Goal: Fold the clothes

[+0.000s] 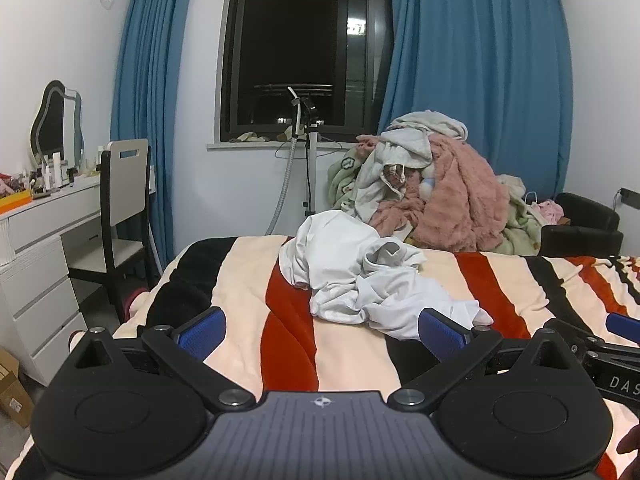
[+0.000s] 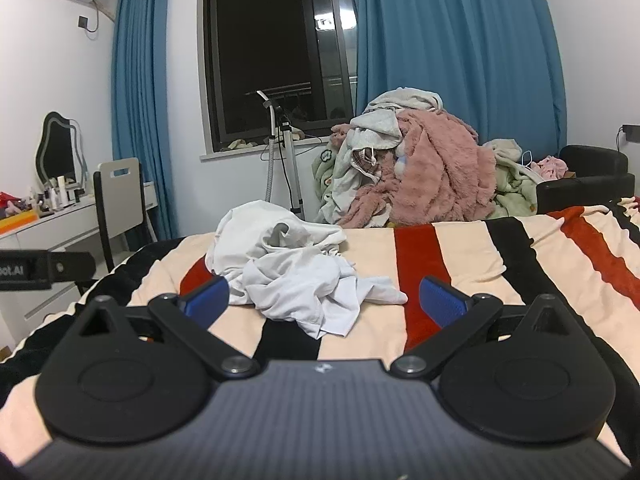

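A crumpled white garment [image 1: 360,276] lies in a heap on the striped bed blanket [image 1: 248,280]. My left gripper [image 1: 322,334] is open and empty, just short of the heap's near edge. In the right wrist view the same white garment [image 2: 292,268] sits ahead, between the blue fingers. My right gripper [image 2: 324,298] is open and empty, its fingers either side of the heap's near edge, not touching it. The right gripper also shows at the right edge of the left wrist view [image 1: 600,344].
A large pile of clothes and pink fleece [image 1: 432,184] sits beyond the bed's far edge. A white dresser [image 1: 36,248] with a chair [image 1: 120,200] stands at left. A garment steamer stand [image 1: 308,152] is under the window. A black armchair [image 1: 584,224] is at right.
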### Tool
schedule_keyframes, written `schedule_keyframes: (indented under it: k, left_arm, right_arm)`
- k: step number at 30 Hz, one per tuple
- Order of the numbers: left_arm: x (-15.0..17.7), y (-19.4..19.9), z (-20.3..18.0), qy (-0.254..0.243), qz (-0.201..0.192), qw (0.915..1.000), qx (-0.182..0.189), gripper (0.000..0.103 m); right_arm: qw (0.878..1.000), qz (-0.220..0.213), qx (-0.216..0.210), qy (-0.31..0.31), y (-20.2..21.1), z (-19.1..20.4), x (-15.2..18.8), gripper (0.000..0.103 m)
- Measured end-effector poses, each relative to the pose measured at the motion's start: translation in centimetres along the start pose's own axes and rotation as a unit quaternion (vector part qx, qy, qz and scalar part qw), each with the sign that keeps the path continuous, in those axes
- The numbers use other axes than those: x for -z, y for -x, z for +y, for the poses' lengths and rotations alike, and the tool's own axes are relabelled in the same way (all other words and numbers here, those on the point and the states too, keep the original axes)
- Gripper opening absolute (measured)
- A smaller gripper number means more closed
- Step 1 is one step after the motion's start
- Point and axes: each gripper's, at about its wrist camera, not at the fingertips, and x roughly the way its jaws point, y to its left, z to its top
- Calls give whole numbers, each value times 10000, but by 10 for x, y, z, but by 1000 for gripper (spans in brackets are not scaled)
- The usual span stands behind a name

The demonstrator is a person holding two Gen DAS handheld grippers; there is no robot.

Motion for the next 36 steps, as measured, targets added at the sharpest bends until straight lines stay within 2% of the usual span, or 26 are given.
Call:
schedule_keyframes:
  k: [3, 9, 30, 36]
  left_arm:
    - [-1, 1, 0, -6, -55, 10000, 14, 103]
    - [6, 13, 4, 63, -181, 9998, 81, 103]
    - [3, 11, 5, 120, -67, 9997, 185, 103]
    - [2, 6, 8, 182, -19, 9993, 317, 103]
  right_arm:
    - [9999, -130, -8, 42, 0, 0, 1, 103]
    - [9999, -105, 70, 6, 5, 1, -2, 103]
    - [9999, -81, 129, -21, 6, -2, -3, 103]
    - [9986, -345, 355, -178, 9, -4, -5, 103]
